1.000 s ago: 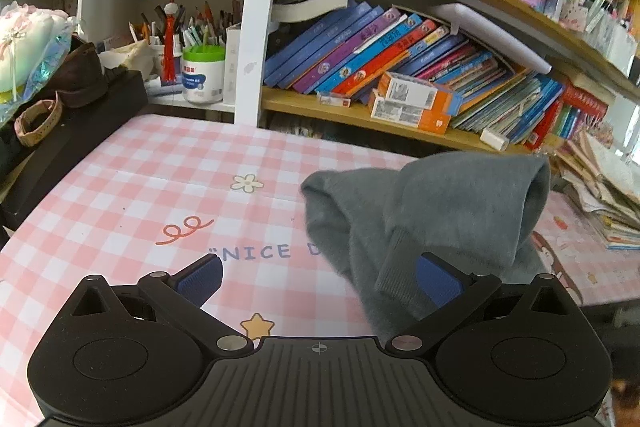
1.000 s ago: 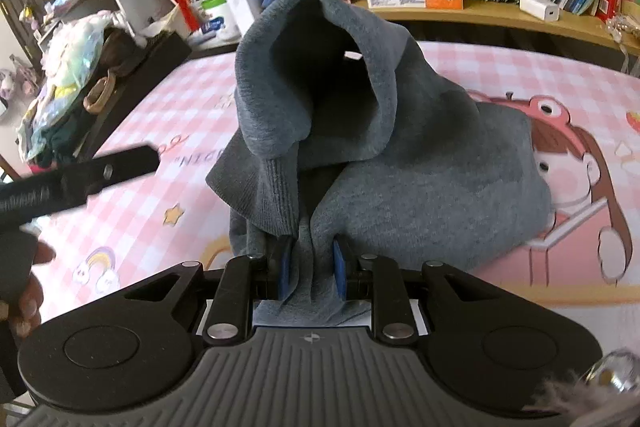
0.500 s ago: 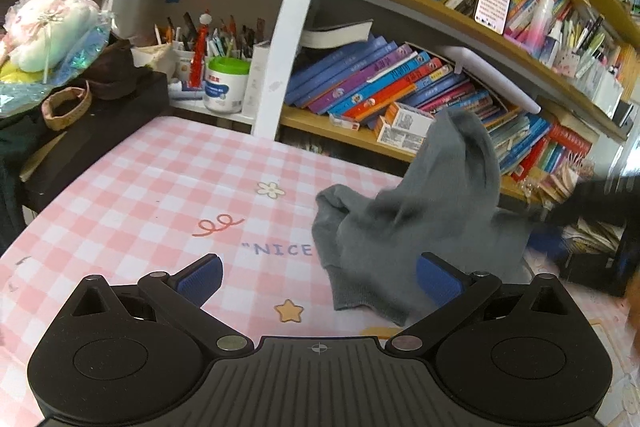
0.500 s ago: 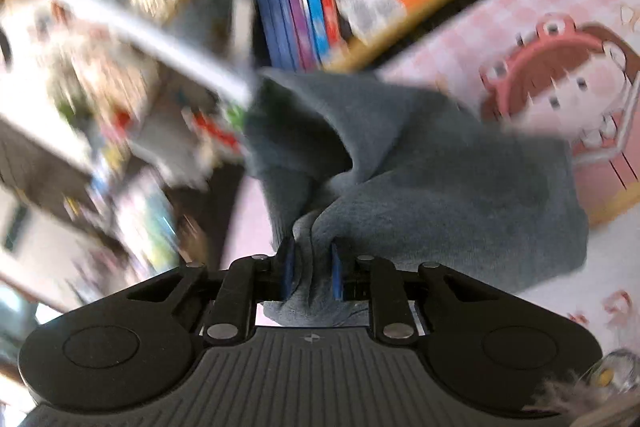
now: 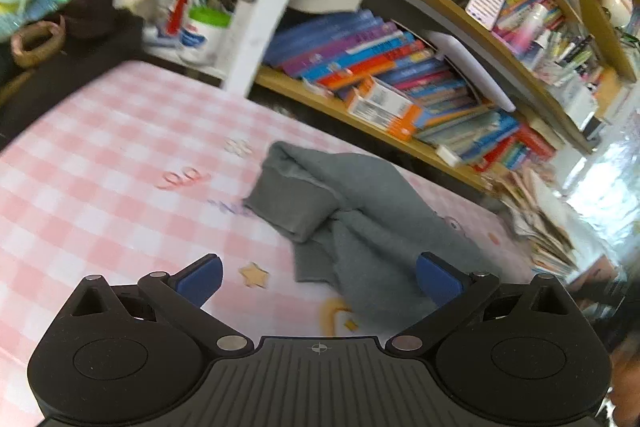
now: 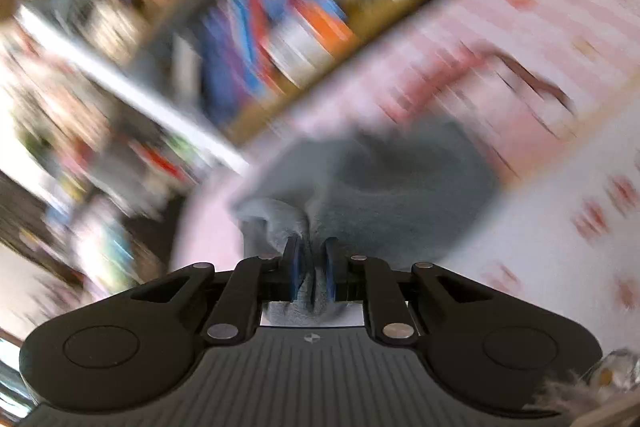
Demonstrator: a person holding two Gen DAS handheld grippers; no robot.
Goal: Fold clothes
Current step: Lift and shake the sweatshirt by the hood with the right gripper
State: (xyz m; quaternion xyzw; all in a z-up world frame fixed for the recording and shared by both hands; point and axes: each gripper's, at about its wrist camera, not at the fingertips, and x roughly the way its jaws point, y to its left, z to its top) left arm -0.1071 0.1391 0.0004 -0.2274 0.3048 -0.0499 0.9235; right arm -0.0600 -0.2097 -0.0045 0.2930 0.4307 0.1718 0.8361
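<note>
Right gripper (image 6: pixel 311 263) pinching a fold of the grey garment (image 6: pixel 400 187); view heavily blurred. Left gripper (image 5: pixel 318 277) spread wide, holding nothing, above the pink checked tablecloth (image 5: pixel 100 187). Garment (image 5: pixel 360 211) lies crumpled on the cloth, bookshelf (image 5: pixel 360 107) behind.

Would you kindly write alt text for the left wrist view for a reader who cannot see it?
A crumpled grey garment lies on a pink checked tablecloth, just ahead of the open left tool, whose blue-padded fingers hold nothing. Behind stand crowded bookshelves; the picture is slightly blurred.
</note>
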